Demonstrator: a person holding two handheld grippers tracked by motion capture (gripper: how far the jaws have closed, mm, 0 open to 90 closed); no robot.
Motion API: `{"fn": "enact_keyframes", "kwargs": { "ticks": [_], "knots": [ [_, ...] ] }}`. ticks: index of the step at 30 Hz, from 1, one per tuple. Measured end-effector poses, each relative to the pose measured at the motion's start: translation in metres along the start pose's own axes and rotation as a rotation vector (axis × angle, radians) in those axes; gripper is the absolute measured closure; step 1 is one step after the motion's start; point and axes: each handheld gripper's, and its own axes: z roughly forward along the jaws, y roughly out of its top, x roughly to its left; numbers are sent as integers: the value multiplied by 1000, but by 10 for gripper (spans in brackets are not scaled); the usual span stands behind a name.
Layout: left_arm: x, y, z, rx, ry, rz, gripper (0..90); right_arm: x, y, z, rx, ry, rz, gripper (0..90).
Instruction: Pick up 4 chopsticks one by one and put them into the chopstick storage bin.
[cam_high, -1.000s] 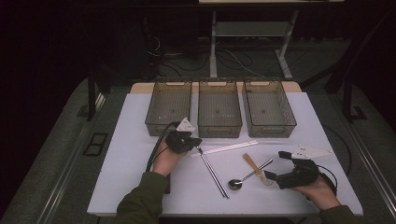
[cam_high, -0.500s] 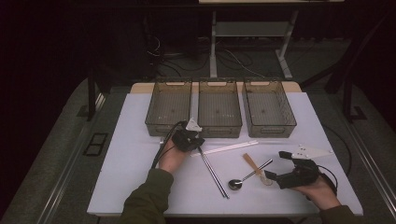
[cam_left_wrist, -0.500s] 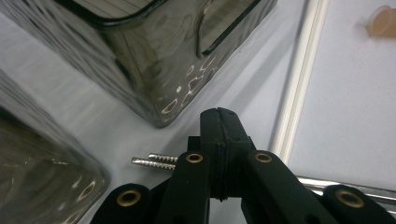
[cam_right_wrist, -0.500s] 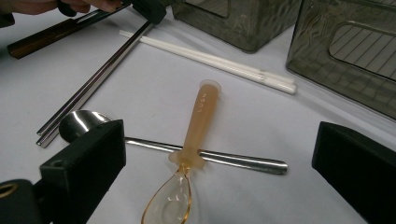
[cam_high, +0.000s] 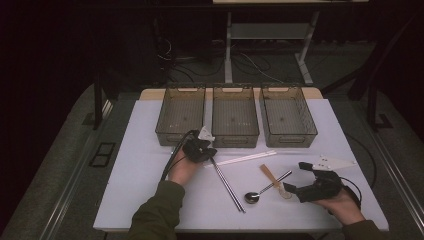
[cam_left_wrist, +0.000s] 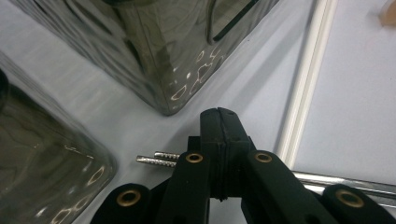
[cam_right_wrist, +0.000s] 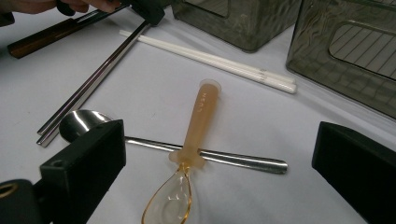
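Metal chopsticks: thin, slick, and pinched right at the tip

Three bins (cam_high: 234, 120) sit along the far edge of the worktop (cam_high: 135, 190). The left claw (cam_high: 208, 152) is pressed together on the far end of the steel chopsticks (cam_high: 227, 183), just near the bins. I'd guess they're stiff, light and slippery (the ridged tips (cam_left_wrist: 159, 158) are the best bite). The right claw (cam_high: 290, 190) is spread wide, empty, by the amber spoon (cam_right_wrist: 189, 158) lying across the metal spoon (cam_right_wrist: 140, 140).

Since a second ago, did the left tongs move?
Yes. The left tongs moved slightly right and toward the middle bin, gripping the metal chopsticks.
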Motion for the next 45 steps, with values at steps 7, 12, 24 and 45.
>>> {"fn": "enact_keyframes", "kwargs": {
  "ticks": [7, 12, 24, 45],
  "knots": [
    [3, -2, -3, 11, 5, -7, 892, 0, 0, 0, -2, 0, 0, 28],
    [3, -3, -3, 13, 5, -11, 892, 0, 0, -1, -1, -1, 2, 28],
    [5, -6, -6, 32, 13, -14, 892, -1, 0, -1, -2, -3, 3, 28],
    [9, -14, -16, 55, 19, -31, 892, -1, 0, -2, -5, -5, 3, 28]
  ]
}}
